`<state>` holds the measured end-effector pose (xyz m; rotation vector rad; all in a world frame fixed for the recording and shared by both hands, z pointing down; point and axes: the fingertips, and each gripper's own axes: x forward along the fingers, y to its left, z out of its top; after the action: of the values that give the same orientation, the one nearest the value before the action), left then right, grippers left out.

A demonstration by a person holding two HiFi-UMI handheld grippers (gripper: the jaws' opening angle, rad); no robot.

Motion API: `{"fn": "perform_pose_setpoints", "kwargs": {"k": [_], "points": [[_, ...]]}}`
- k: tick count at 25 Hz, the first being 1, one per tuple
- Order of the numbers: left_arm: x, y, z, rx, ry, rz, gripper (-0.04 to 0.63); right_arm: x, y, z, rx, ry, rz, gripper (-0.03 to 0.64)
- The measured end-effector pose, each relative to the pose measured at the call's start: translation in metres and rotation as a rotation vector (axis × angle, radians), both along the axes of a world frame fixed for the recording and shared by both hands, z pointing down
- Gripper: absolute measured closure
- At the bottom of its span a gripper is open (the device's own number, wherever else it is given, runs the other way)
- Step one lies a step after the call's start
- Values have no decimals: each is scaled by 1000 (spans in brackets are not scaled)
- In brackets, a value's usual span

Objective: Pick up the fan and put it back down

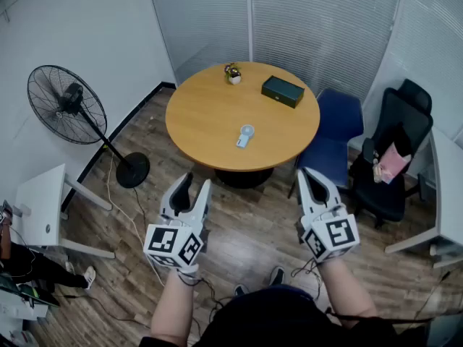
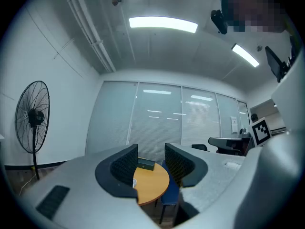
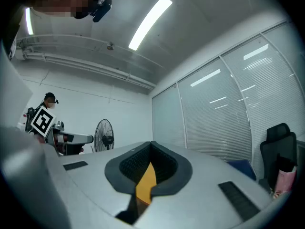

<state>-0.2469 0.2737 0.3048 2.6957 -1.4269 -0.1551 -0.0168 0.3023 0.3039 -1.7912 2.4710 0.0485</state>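
A small white and blue hand-held fan [image 1: 245,136] lies on the round wooden table [image 1: 210,114], near its front edge. A tall black pedestal fan [image 1: 66,103] stands on the floor to the table's left, by the wall. Both grippers hover level over the floor, well short of the table. My left gripper [image 1: 197,181] shows a narrow gap between its jaws and holds nothing. My right gripper [image 1: 309,173] is shut and empty. In the left gripper view, my left gripper [image 2: 151,156] frames the table [image 2: 151,181], with the pedestal fan [image 2: 31,117] far left.
A dark green box [image 1: 282,91] and a small potted plant [image 1: 233,73] sit on the table's far side. A blue chair [image 1: 336,125] and a black office chair [image 1: 394,157] with a pink bag [image 1: 393,163] stand to the right. A white desk [image 1: 43,208] stands left.
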Motion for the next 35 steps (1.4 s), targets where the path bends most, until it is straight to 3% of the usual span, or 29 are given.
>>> {"fn": "perform_pose_setpoints", "kwargs": {"k": [10,14,16,22,28,35], "points": [[63,-8,-5,-3,-13,-17,422,67,-16,0,9,-31,4,609],[85,-15,-8,12,-14,-34,409,94,-30,5,6,-50,-4,528],[98,-18,-6,10,-23,-47,363,104,-35,9,3,-44,-16,488],[132,-18,1,-2,-67,-62,327,130,-44,17,4,-63,-55,471],[137,-29,8,-21,-85,-74,325,139,-56,20,-6,-87,-63,471],[132,-76,36,-60,-55,-34,325,142,-87,34,-25,-61,-5,472]]}}
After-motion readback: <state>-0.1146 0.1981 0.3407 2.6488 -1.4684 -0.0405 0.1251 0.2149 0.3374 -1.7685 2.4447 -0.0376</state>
